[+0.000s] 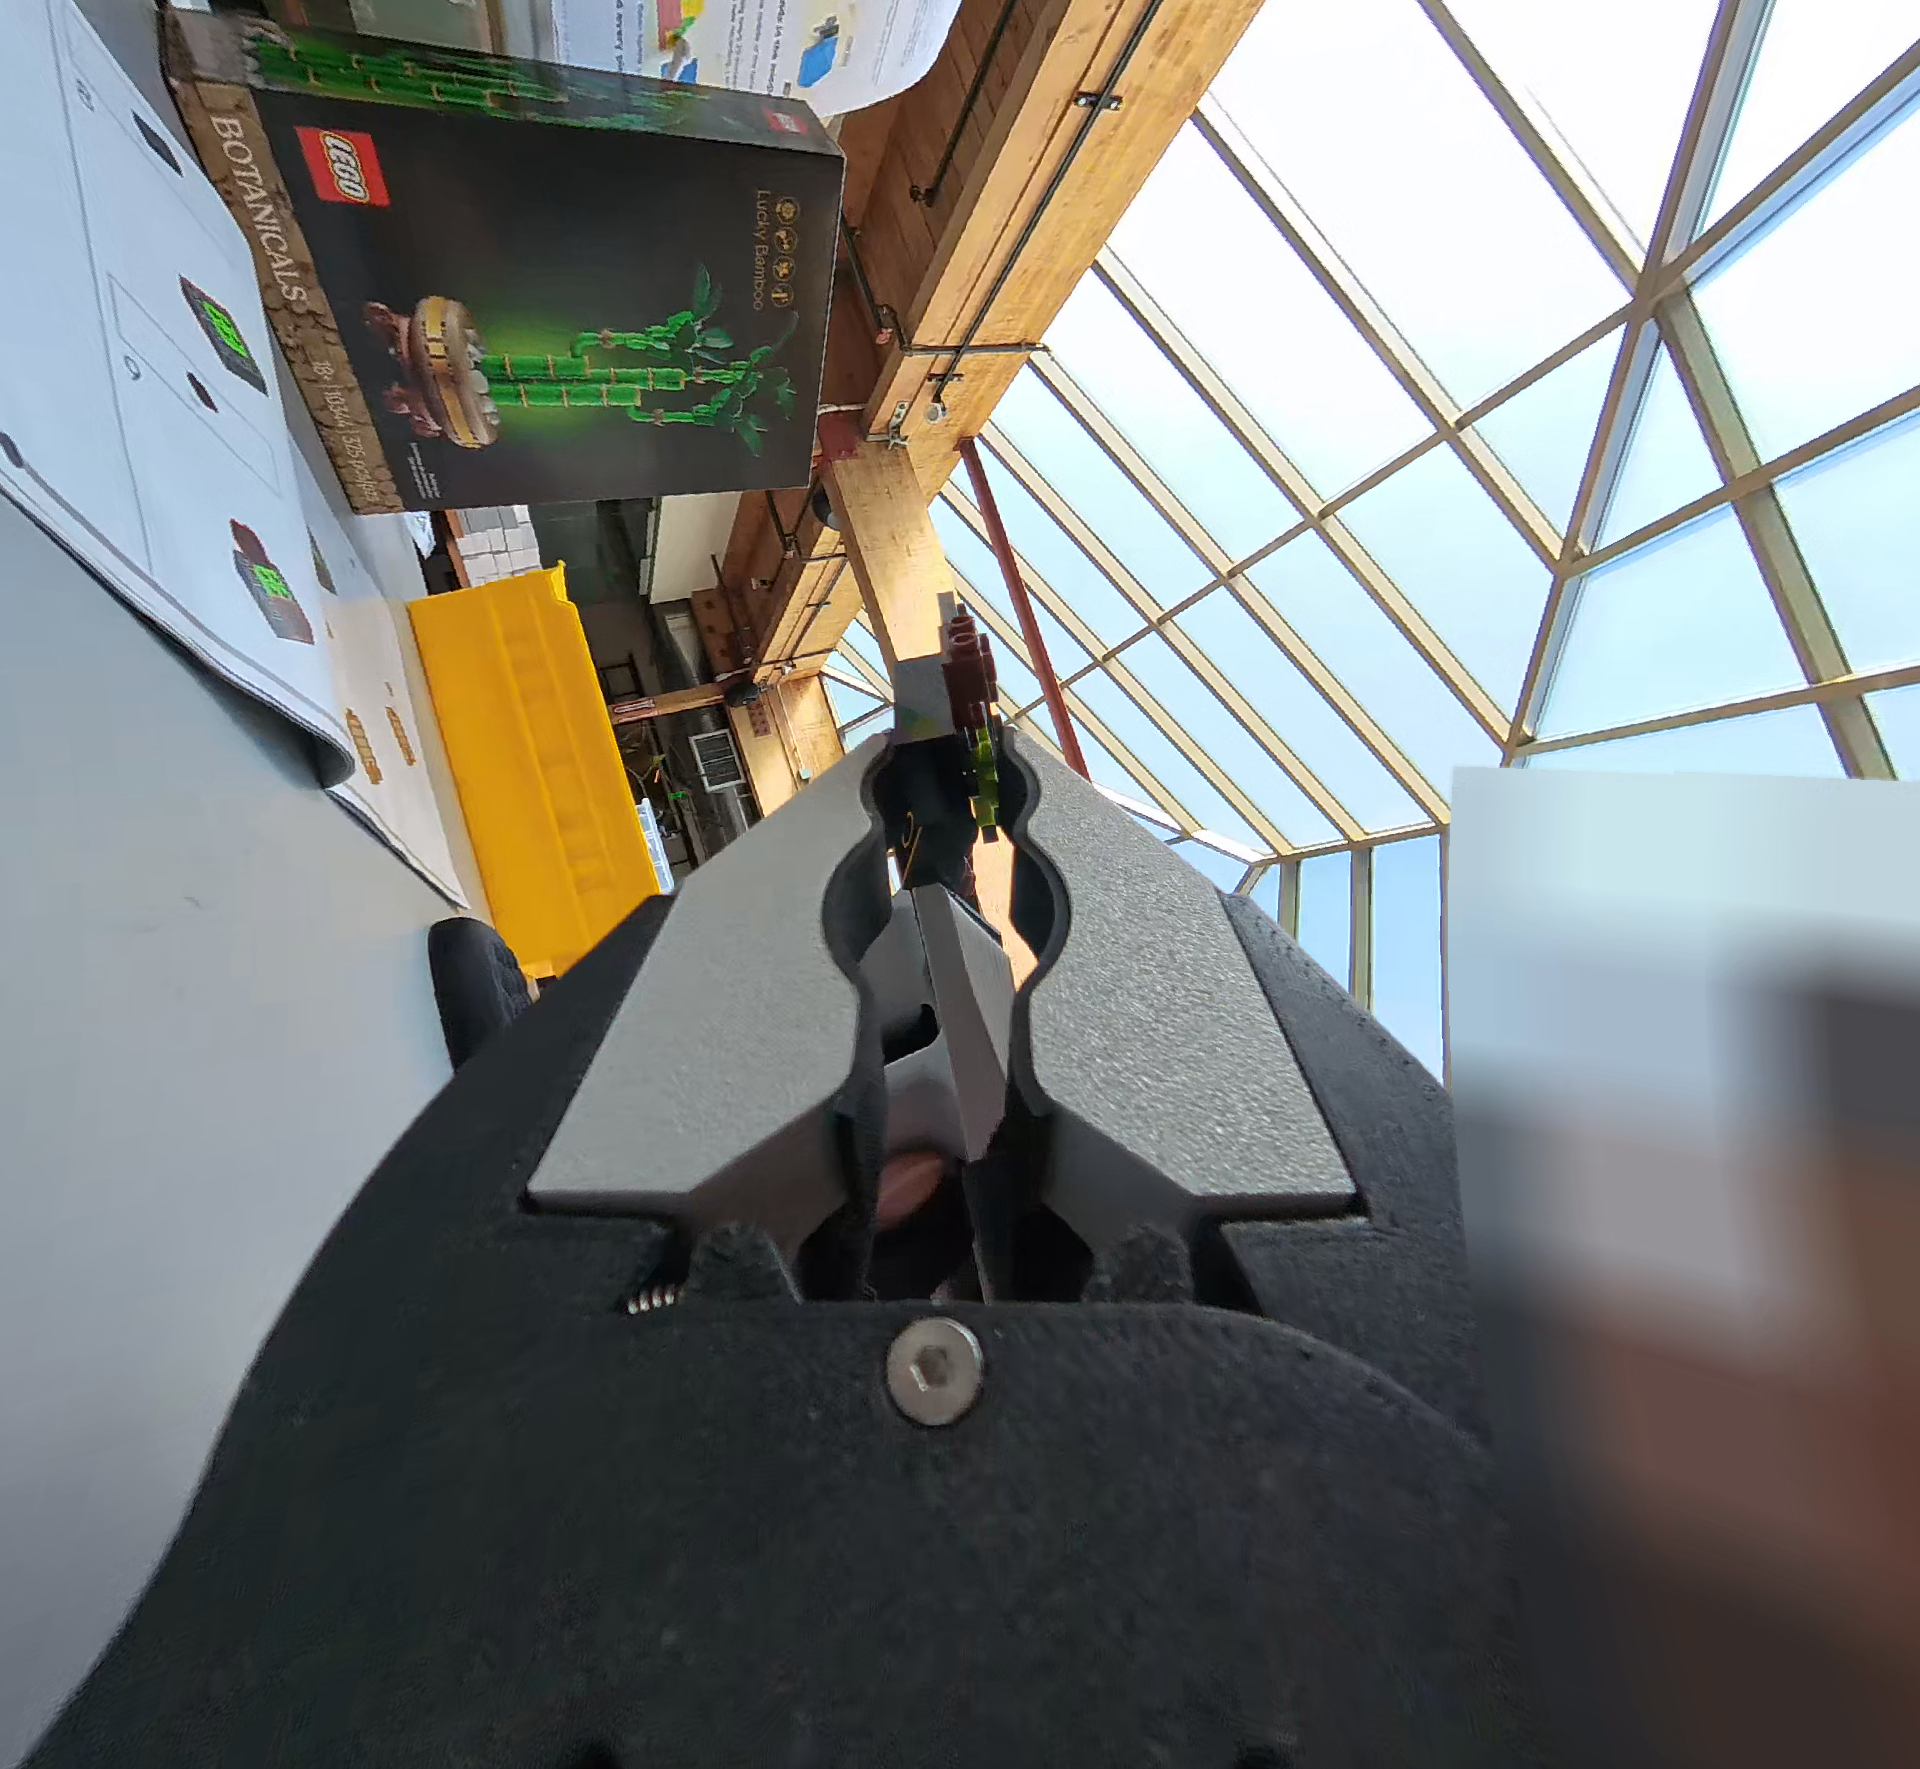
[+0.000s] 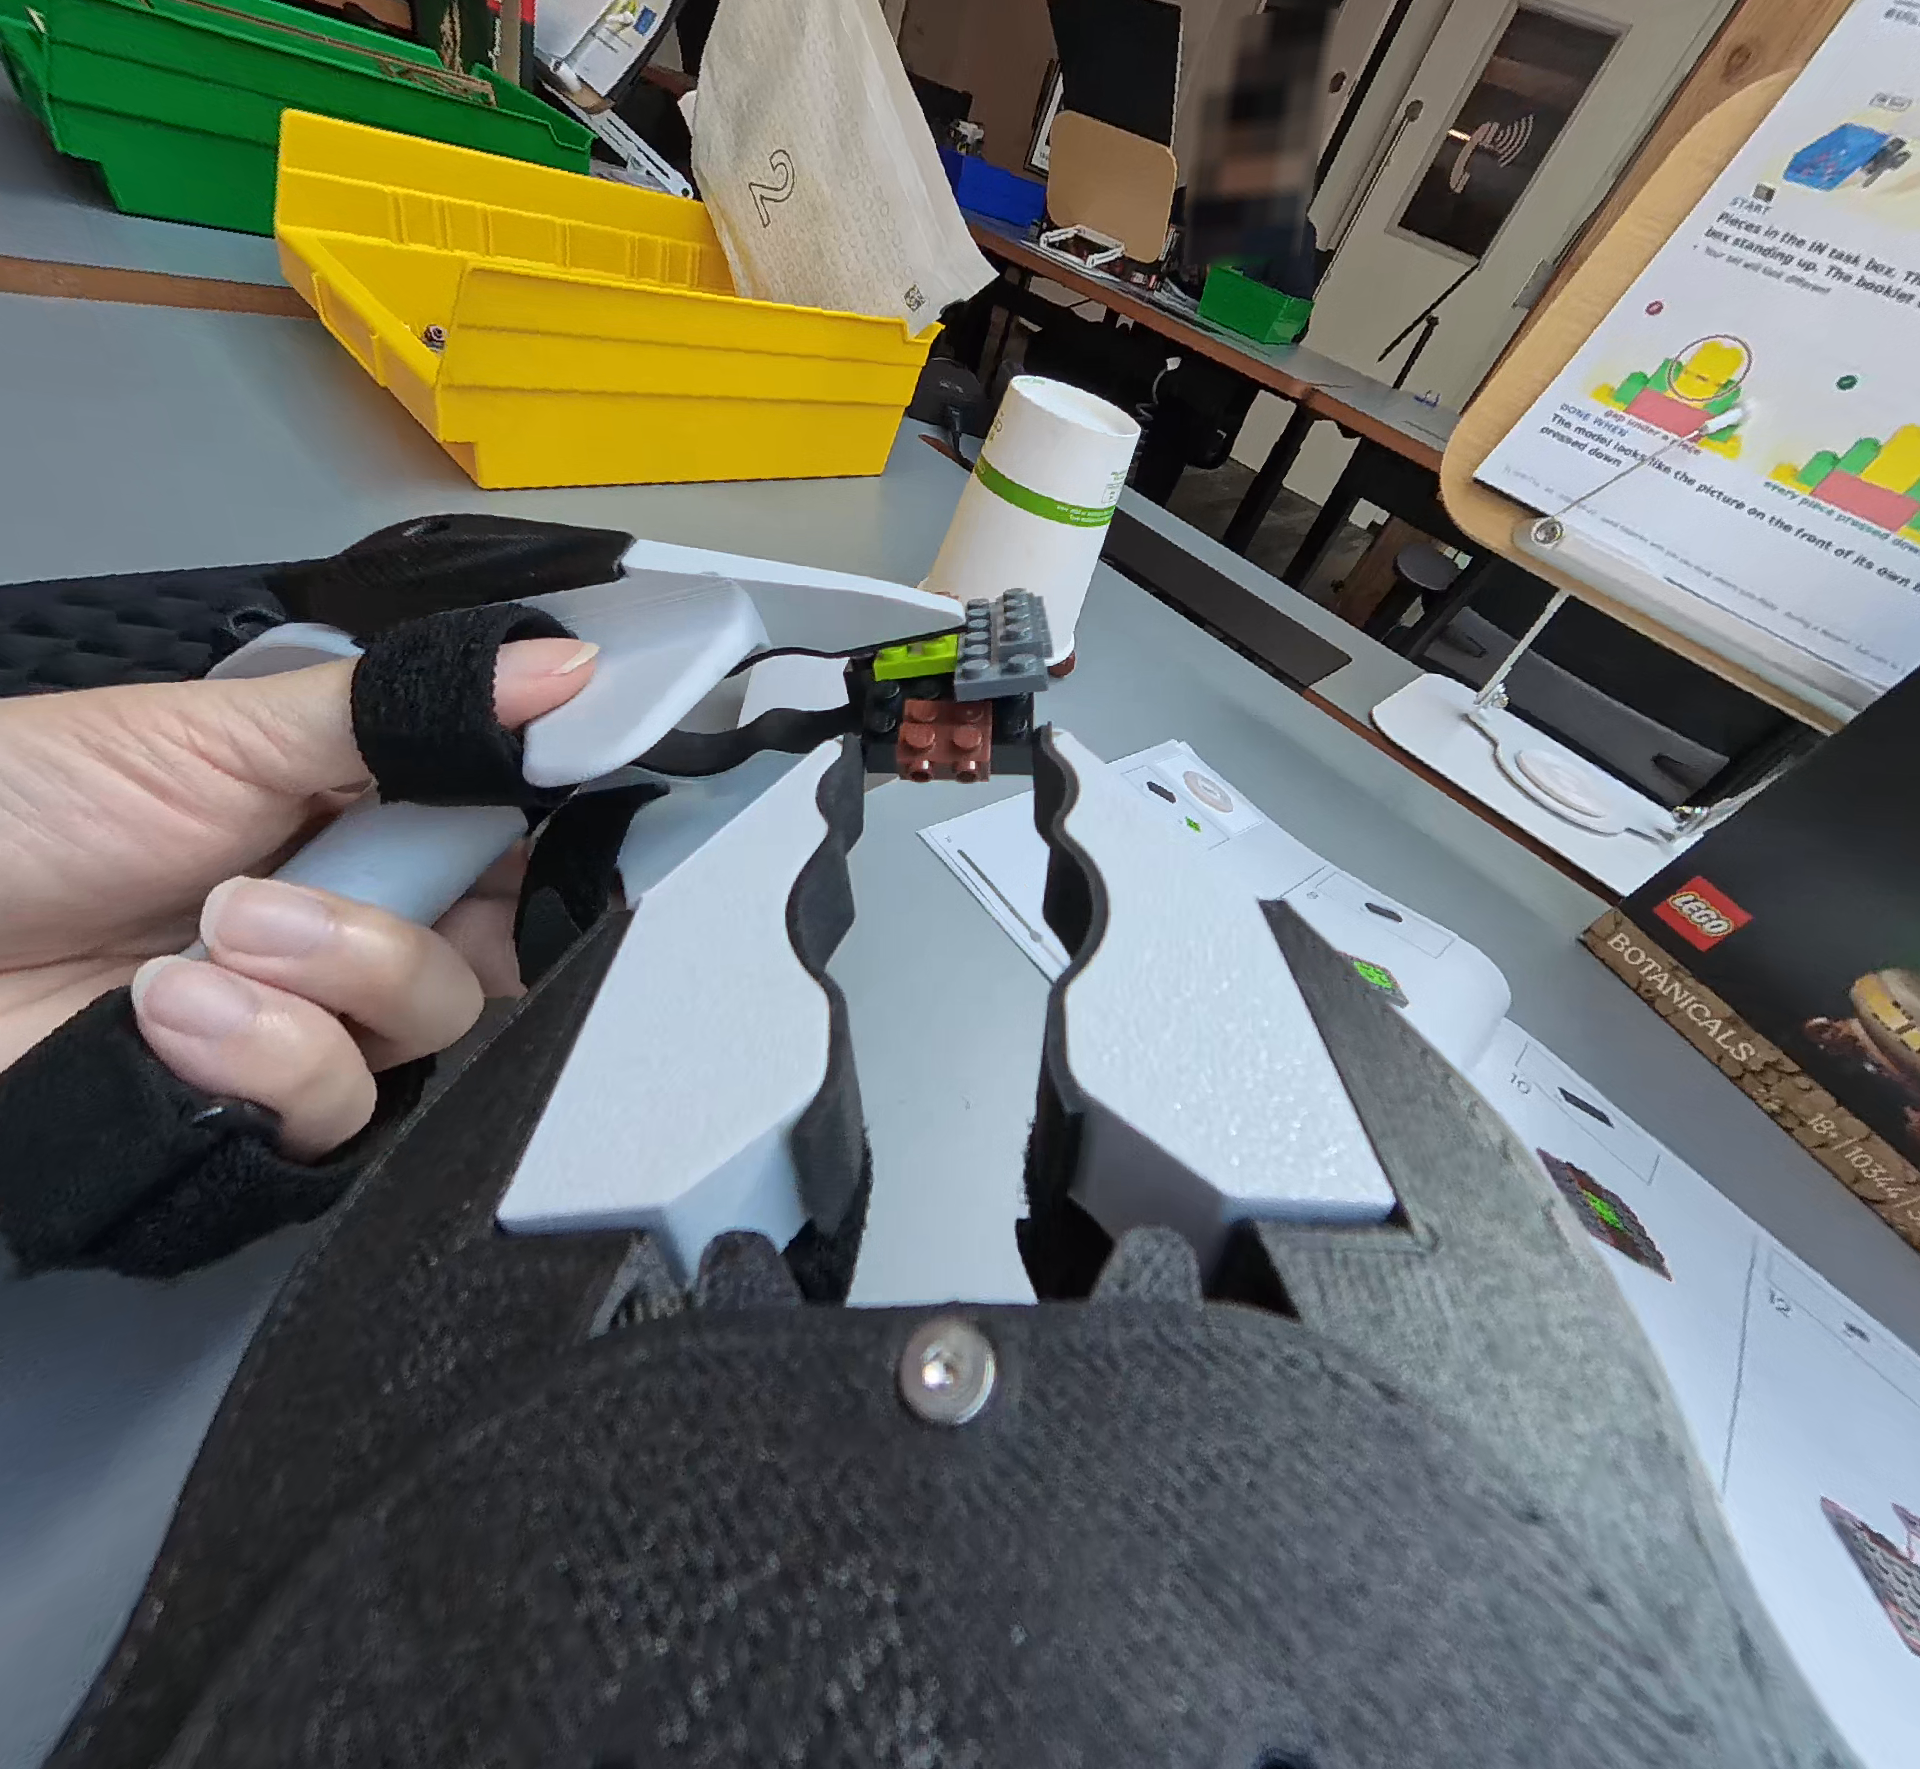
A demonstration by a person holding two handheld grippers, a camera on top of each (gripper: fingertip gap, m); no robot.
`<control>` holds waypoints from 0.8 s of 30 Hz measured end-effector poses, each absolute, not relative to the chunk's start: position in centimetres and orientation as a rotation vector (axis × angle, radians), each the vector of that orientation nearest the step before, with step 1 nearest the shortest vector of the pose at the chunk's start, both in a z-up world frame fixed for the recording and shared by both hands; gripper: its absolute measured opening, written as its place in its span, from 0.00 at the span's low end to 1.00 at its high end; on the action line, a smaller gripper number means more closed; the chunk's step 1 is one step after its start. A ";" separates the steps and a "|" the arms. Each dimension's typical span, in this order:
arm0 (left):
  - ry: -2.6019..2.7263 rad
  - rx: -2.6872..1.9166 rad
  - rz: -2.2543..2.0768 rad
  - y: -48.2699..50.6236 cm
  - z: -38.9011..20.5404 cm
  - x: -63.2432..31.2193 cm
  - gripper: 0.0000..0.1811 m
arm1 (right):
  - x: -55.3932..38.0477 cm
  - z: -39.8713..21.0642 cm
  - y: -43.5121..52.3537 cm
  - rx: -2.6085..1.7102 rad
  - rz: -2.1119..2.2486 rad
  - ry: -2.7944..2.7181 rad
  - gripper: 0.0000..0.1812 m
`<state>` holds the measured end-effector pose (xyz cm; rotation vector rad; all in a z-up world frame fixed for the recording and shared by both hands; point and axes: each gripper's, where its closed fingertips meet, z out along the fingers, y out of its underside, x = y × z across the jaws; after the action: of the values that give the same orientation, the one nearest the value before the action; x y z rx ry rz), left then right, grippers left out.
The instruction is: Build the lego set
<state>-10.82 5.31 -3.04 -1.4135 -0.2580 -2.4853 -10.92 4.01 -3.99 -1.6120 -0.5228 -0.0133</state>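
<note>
Right gripper released, jaws parted, empty; grey table under it. Just ahead of tips: brick model, black, brown, lime and grey, airborne, clenched in left gripper coming from left, gloved hand on it. Booklet right of tips. Beyond model: cup. Farther left: yellow bin, green bins. Right: box.

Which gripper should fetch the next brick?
Right. The right gripper is open and empty just below the lego assembly, while the left gripper is shut on it.
</note>
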 end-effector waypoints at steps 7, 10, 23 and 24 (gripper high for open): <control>-0.187 -1.398 -2.479 5.0 -2.5 -11.0 0.08 | -11.5 -3.8 3.6 -1.598 -0.143 -0.674 0.18; -0.148 -1.429 -2.446 4.7 -2.7 -10.8 0.08 | -11.3 -3.8 3.8 -1.629 -0.145 -0.638 0.18; -0.069 -1.432 -2.434 4.5 -2.4 -11.0 0.07 | -11.6 -3.5 3.7 -1.584 -0.114 -0.635 0.18; -0.069 -1.419 -2.447 4.5 -2.2 -11.0 0.07 | -11.6 -3.3 3.6 -1.572 -0.112 -0.628 0.18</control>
<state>-11.03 4.45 -2.20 -1.4192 -0.0687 -2.4470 -11.64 3.62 -3.35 -1.5721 -0.6284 -0.1119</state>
